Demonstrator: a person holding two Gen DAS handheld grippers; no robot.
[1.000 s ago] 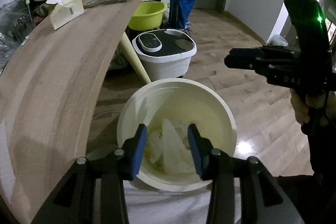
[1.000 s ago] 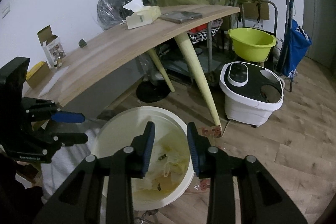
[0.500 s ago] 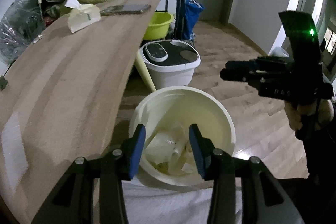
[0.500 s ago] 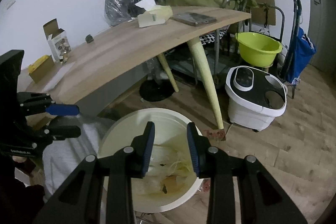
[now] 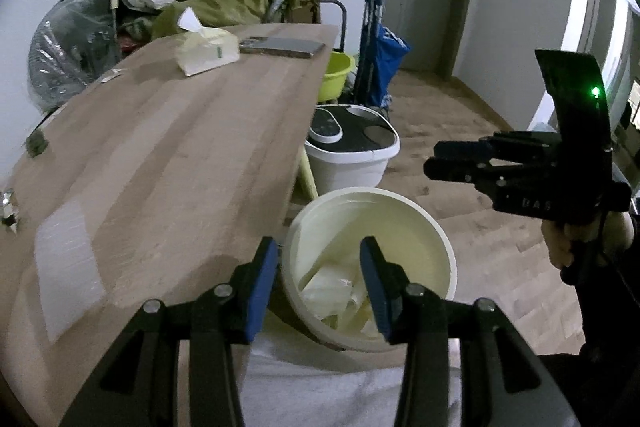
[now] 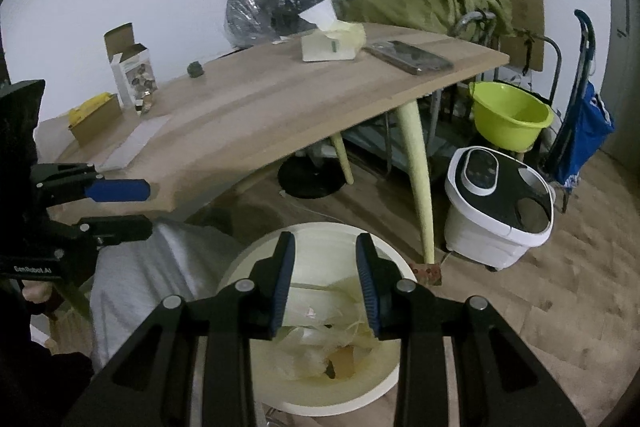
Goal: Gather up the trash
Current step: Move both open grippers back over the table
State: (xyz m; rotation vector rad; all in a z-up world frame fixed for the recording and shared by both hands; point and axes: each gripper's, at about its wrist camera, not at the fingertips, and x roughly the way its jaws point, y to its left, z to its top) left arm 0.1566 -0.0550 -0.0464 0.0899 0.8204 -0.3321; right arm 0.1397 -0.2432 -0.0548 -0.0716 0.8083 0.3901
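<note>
A: Wood flooring (image 6: 560, 307) runs off to the right of you, and the long wooden table (image 5: 160, 163) fills the left of the scene, with clutter piled at its far end.

B: And below my hands?

A: Your cream bin (image 5: 400, 219) stands on the floor just beside the table's near edge, with pale wrappers and paper (image 6: 320, 343) already heaped inside.

B: What's left up top?

A: I'd judge the torn scrap (image 5: 9, 203) at the table's left edge and the dark lump (image 5: 36, 143) just beyond it to be trash. The tissue box (image 5: 206, 51) and phone (image 5: 282, 46) at the far end probably aren't, so grabbing those would be the mistake.

B: My grippers?

A: Your left gripper (image 5: 318, 285) is spread wide and empty, straddling the bin's near-left rim. Your right gripper (image 6: 324, 277) is also spread and empty, hovering above the bin. Both scraps lie well apart from either pair of jaws, far to the left.

B: Risks?

A: Swing left too low and a finger could clip the table edge or tip the bin.
</note>
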